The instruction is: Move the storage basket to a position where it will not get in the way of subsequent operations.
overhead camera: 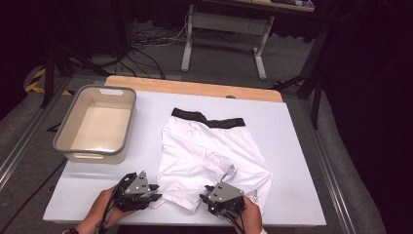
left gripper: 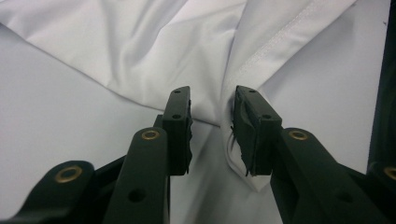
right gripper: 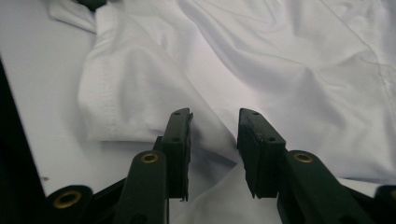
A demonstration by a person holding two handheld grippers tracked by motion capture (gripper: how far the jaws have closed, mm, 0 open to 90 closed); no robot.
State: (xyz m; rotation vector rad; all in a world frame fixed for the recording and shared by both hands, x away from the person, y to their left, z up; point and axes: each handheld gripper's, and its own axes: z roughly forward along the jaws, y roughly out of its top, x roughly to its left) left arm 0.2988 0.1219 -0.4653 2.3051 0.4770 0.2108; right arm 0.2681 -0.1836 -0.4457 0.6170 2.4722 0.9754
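White shorts with a black waistband lie spread flat on the white table, waistband at the far side. At the near left leg hem, my left gripper points right at the cloth. In the left gripper view its jaws stand apart, with a corner of the shorts and its stitched hem lying between and under them. My right gripper sits at the near edge of the shorts, by the other leg. Seen from the right gripper view, its jaws also stand apart over a fold of the shorts.
A grey plastic bin with nothing inside stands at the table's left. The white table has a wooden strip along its far edge. Beyond it are a desk frame and cables on the floor. A person's hands hold both grippers at the near edge.
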